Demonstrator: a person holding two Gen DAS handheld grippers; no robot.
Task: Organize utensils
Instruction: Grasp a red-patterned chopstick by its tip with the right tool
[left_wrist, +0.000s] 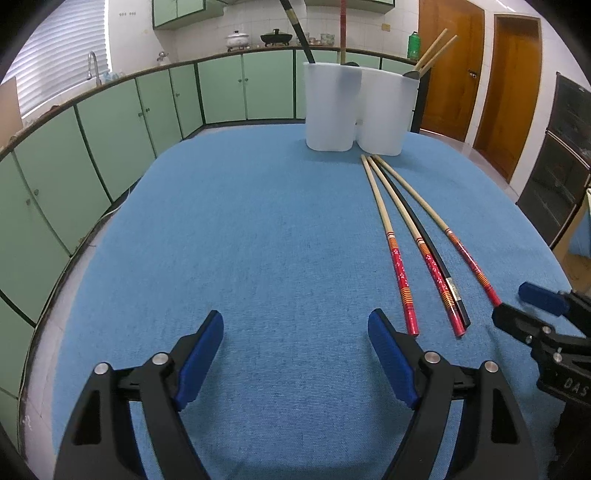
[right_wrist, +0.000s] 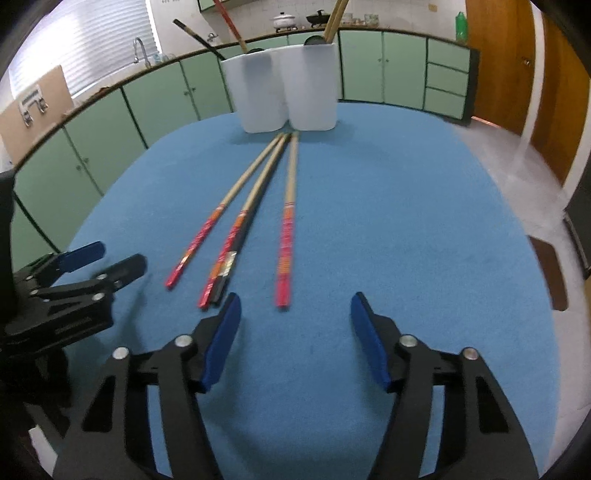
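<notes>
Three bamboo chopsticks with red patterned handles and one black chopstick (left_wrist: 424, 236) lie side by side on the blue tablecloth (left_wrist: 258, 221), tips toward two white holders (left_wrist: 330, 107) (right_wrist: 312, 92). The holders stand at the far edge with a few chopsticks upright in them. My right gripper (right_wrist: 295, 301) is open, and the handle end of the rightmost red chopstick (right_wrist: 286, 236) lies just ahead between its fingertips, untouched by the pads. My left gripper (left_wrist: 295, 325) is open over bare cloth, to the left of the chopsticks. The right gripper (left_wrist: 513, 301) also shows at the left wrist view's right edge.
Green kitchen cabinets (left_wrist: 221, 88) curve around behind the table, with a sink tap (left_wrist: 92, 64) at the left and wooden doors (left_wrist: 513, 85) at the right. In the right wrist view the left gripper (right_wrist: 120, 256) sits close to the leftmost chopstick.
</notes>
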